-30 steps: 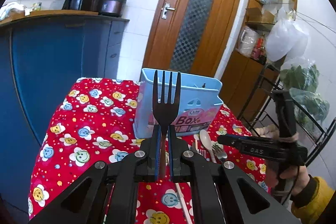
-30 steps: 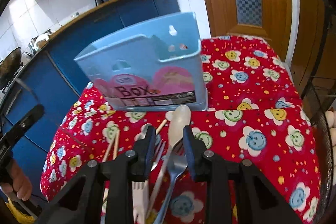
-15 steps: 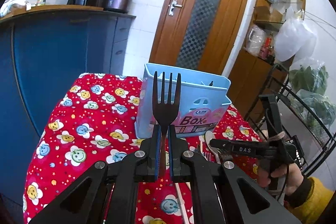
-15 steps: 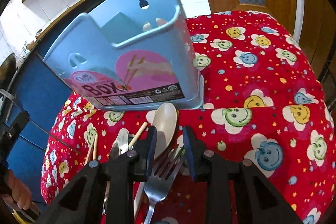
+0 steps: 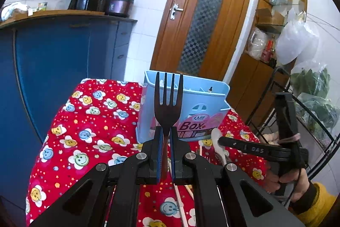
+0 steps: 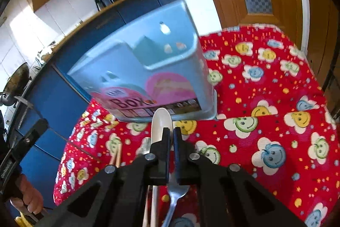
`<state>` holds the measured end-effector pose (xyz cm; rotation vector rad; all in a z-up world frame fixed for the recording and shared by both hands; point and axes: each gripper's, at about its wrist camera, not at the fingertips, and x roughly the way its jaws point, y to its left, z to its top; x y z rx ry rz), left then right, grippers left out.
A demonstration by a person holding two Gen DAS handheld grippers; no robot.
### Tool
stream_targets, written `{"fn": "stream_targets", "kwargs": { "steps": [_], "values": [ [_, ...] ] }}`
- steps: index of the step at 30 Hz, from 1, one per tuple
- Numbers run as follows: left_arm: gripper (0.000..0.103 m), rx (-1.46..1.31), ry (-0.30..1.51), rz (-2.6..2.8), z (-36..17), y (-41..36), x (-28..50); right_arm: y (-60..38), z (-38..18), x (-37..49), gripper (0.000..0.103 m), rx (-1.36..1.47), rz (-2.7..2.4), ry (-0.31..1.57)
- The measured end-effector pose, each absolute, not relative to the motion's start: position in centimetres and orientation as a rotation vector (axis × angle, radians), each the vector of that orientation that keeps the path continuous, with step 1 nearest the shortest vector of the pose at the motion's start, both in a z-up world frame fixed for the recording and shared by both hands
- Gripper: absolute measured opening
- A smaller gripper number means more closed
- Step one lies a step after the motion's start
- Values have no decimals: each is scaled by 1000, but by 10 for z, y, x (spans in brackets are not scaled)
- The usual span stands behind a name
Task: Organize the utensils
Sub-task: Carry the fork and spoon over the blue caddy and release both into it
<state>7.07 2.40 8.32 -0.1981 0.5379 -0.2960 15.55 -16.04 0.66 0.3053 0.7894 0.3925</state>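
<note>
Only leftward, left claw (image 5: 166,143) pinching fork (image 5: 168,102), right claw (image 6: 171,137) pressed together.

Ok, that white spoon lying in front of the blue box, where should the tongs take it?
Grip the white spoon by its slim handle, coming from the near side. Its broad bowl lies almost against the blue box, probably too wide and crowded to pinch.

A dark fork (image 5: 168,107) is standing upright with its tines up before the light blue utensil box (image 5: 195,107), which is sitting on the table, while a white spoon (image 6: 160,124), a metal fork (image 6: 175,193) and chopsticks (image 6: 115,156) are lying just beside the box.
</note>
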Motion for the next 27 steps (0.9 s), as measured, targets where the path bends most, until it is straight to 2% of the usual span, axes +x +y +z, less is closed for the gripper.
{"fn": "stream_targets", "kwargs": {
  "steps": [14, 27],
  "values": [
    [6, -182, 466, -316, 121, 25, 67, -162, 79, 117, 4, 300, 376, 562],
    [6, -153, 389, -302, 175, 22, 103, -176, 126, 137, 4, 291, 321, 455]
  ]
}}
